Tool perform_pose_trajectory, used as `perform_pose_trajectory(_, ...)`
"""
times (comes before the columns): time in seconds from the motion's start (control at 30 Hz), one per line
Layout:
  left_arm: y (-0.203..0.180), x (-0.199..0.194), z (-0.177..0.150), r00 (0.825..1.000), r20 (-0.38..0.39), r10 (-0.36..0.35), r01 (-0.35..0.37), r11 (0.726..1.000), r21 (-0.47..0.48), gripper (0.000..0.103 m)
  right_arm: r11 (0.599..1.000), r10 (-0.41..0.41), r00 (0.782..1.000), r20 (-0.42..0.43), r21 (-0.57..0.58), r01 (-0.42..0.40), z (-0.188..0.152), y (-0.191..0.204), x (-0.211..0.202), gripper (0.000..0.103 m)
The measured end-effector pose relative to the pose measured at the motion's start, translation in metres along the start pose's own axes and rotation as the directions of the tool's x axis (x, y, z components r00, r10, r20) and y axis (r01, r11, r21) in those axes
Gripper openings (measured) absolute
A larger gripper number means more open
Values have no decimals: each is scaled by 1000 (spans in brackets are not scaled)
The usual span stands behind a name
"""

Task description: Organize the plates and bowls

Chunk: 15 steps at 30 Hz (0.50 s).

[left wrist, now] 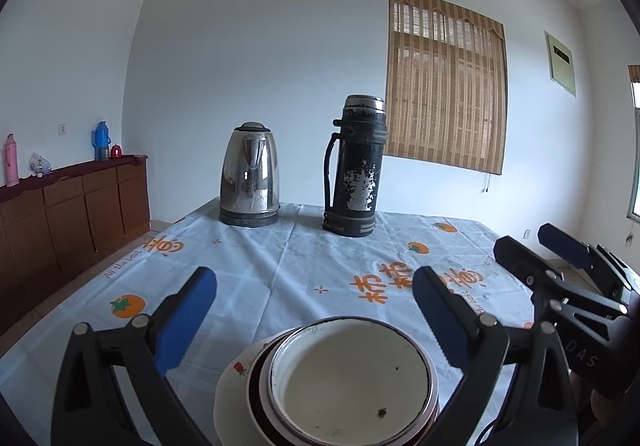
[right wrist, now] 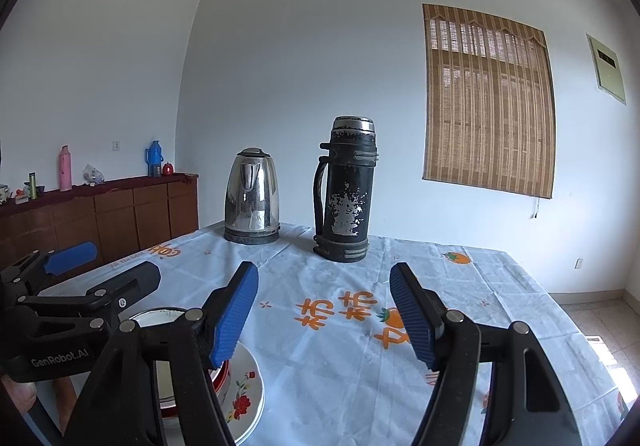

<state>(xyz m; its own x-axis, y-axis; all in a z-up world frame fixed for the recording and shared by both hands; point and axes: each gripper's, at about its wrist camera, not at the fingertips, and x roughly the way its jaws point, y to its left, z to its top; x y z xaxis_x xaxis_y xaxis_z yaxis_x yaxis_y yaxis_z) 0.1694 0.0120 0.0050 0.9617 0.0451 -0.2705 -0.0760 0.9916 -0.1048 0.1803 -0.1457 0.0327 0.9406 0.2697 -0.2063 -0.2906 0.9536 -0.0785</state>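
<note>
A stack of dishes sits at the near edge of the table: a white enamel bowl (left wrist: 352,378) inside a dark red-rimmed bowl (left wrist: 256,386), on a white plate with red flowers (left wrist: 230,378). My left gripper (left wrist: 314,310) is open and empty, its jaws spread wide above and around the stack. In the right wrist view the flowered plate (right wrist: 244,402) and the bowl (right wrist: 158,316) lie at lower left, under the left gripper (right wrist: 100,264). My right gripper (right wrist: 324,310) is open and empty, to the right of the stack. It also shows in the left wrist view (left wrist: 532,242).
A steel electric kettle (left wrist: 250,174) and a worn black thermos (left wrist: 356,168) stand at the far side of the table, on a pale blue cloth with orange prints (left wrist: 280,266). A brown sideboard (left wrist: 72,206) with flasks runs along the left wall. A window with a bamboo blind (left wrist: 444,82) is behind.
</note>
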Motion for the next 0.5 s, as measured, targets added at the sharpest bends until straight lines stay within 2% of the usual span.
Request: perform_pose_trajectory(0.5, 2, 0, 4, 1000, -9, 15, -15, 1000, -6, 101, 1000, -11, 999, 30, -21, 12, 1, 5, -5, 70)
